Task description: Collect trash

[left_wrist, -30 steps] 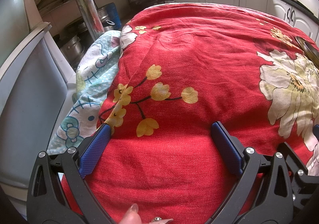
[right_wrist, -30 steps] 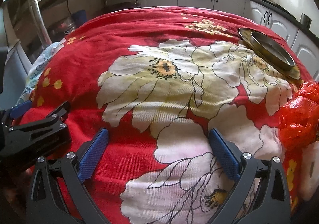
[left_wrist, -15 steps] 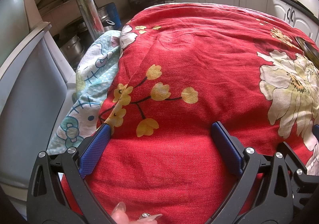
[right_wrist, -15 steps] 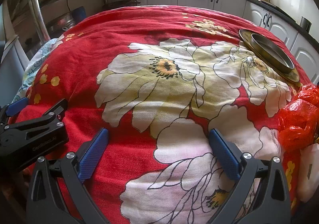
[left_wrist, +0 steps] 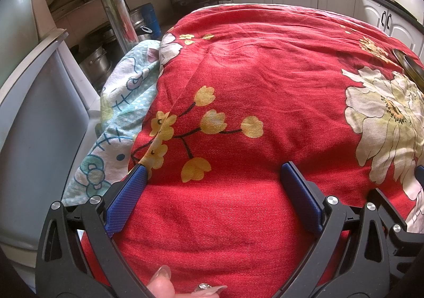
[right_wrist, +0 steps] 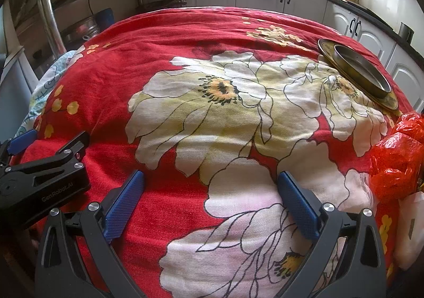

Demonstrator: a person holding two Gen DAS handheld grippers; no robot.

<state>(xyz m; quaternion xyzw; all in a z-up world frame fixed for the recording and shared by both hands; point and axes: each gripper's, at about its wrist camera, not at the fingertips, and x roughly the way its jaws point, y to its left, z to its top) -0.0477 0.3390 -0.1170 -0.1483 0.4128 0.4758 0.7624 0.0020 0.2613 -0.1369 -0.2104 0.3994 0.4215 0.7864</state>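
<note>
Left tool (left_wrist: 212, 186): blue pads spread wide apart, nothing between them. It hangs low over the red flowered cloth (left_wrist: 265, 86) that covers the desk, near the cloth's left edge. A branch of small yellow blossoms (left_wrist: 209, 123) is printed on the cloth just beyond the pads. To the left of the red cloth, a pale blue cartoon-print cloth (left_wrist: 124, 101) shows from under its edge, and a grey appliance (left_wrist: 34, 125) stands beside that. A fingertip with a long nail (left_wrist: 161, 282) is visible at the bottom of the left wrist view.

Right tool (right_wrist: 212, 197): blue pads likewise spread wide apart and holding nothing. It hangs over the large white flower (right_wrist: 225, 101) printed at the middle of the red cloth. The left tool's black body (right_wrist: 45, 178) lies to the left of the right tool, close beside it.

Trash: a crumpled red plastic bag (right_wrist: 397, 154) lies on the red cloth at its right edge, to the right of the right tool and apart from it. A white item (right_wrist: 410, 226) sits just below the bag; its nature cannot be determined.

A round metal tray with a metal bowl (right_wrist: 360, 70) on it rests on the far right part of the red cloth, beyond the bag.
</note>
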